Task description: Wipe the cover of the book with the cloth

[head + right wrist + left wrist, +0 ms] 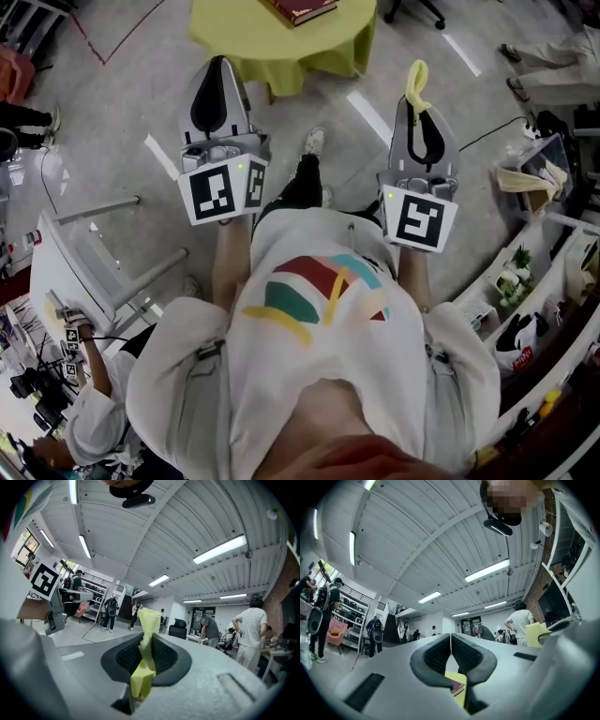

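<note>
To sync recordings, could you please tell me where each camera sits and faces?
Head view: on the head, facing down; torso, arms, left hand-held gripper, right hand-held gripper, book.
Left gripper view: on that hand-held gripper, tilted toward ceiling; shut jaws.
Right gripper view: likewise; jaws grip the cloth.
Shared: book, head and left views.

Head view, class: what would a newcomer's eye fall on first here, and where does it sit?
The yellow cloth stands out first, pinched in the shut right claw at the view's right and poking out past its tips. Ahead, at the top edge, a dark red book lies on a yellow-green table. The left claw, at the left, is shut on nothing.
</note>
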A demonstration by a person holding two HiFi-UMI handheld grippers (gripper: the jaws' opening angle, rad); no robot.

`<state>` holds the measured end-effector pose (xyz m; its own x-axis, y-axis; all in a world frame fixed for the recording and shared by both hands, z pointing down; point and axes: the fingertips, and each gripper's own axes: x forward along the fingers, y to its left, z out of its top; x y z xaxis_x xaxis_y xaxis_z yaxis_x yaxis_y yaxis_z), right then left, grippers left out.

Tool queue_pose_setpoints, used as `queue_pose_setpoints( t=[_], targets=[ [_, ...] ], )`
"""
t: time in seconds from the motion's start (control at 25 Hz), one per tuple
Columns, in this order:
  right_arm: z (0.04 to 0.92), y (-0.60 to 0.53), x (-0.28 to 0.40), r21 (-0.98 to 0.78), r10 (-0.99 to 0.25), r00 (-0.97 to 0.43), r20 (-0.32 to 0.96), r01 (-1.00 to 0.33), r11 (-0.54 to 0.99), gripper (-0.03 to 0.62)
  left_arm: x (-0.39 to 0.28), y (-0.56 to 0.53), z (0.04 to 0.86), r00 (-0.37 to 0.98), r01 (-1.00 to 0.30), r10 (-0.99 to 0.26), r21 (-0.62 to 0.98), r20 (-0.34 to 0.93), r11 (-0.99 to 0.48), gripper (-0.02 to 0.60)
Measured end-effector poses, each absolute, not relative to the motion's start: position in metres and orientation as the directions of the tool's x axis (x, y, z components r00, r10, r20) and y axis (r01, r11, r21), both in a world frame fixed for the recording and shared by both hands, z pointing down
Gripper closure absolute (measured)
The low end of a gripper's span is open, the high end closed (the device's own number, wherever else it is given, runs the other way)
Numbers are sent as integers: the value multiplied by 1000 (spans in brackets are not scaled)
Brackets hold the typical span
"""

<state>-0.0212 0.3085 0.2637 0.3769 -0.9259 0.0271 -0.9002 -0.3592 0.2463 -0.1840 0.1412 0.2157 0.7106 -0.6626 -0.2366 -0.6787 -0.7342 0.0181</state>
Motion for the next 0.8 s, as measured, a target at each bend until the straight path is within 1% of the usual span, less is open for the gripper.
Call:
queue_pose_setpoints(
  t=[0.24,0.48,0.8],
  targets=[
    [262,301,-4,244,-926,377,14,-899,-363,566,-163,139,213,721,-670,-646,-16,-250,-742,565],
    [265,284,13,250,-925,379,18,-898,-363,566,-143,118,211,718,-669,-645,-4,-260,-743,565],
    [279,232,59,243,-929,366,48,-907,-345,566,-99,62,232,710,-684,-669,11,-218,-729,565]
  ],
)
